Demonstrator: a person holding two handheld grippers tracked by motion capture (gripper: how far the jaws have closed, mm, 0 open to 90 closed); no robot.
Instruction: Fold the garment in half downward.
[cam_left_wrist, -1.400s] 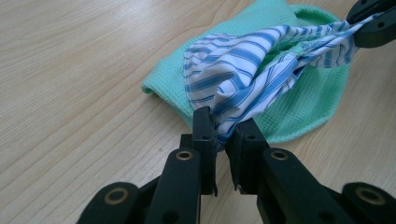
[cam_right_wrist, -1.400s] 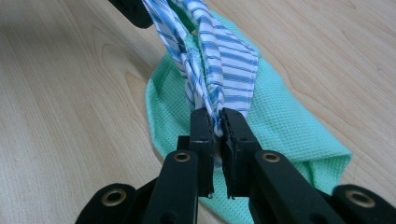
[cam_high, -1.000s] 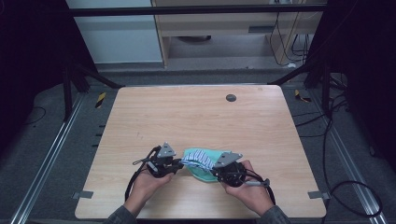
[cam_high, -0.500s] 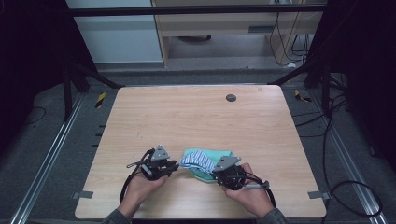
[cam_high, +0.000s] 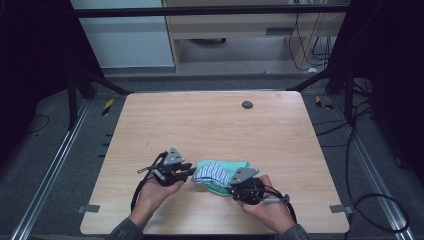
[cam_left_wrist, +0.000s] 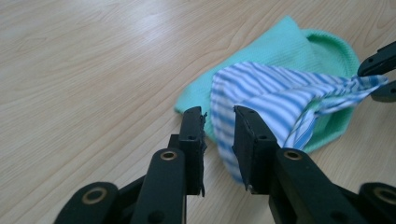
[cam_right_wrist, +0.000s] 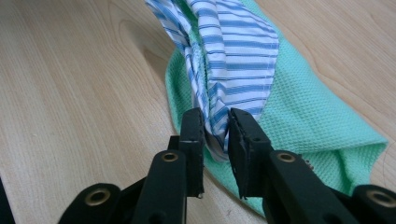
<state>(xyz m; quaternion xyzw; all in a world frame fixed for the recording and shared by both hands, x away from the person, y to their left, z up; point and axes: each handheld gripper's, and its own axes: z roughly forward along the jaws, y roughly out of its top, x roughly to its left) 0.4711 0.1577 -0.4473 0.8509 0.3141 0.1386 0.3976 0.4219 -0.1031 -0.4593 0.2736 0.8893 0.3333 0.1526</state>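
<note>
Most of the wooden table (cam_high: 215, 125) lay bare: the whole far half and both side margins gave open passage, with only a small dark disc (cam_high: 247, 104) set flat near the far edge, right of centre. Near the front edge, the striped cloth (cam_high: 212, 171) on the green cloth (cam_high: 235, 165) bunched up between the left gripper (cam_high: 189, 173) and the right gripper (cam_high: 231, 187), blocking the way between them.
</note>
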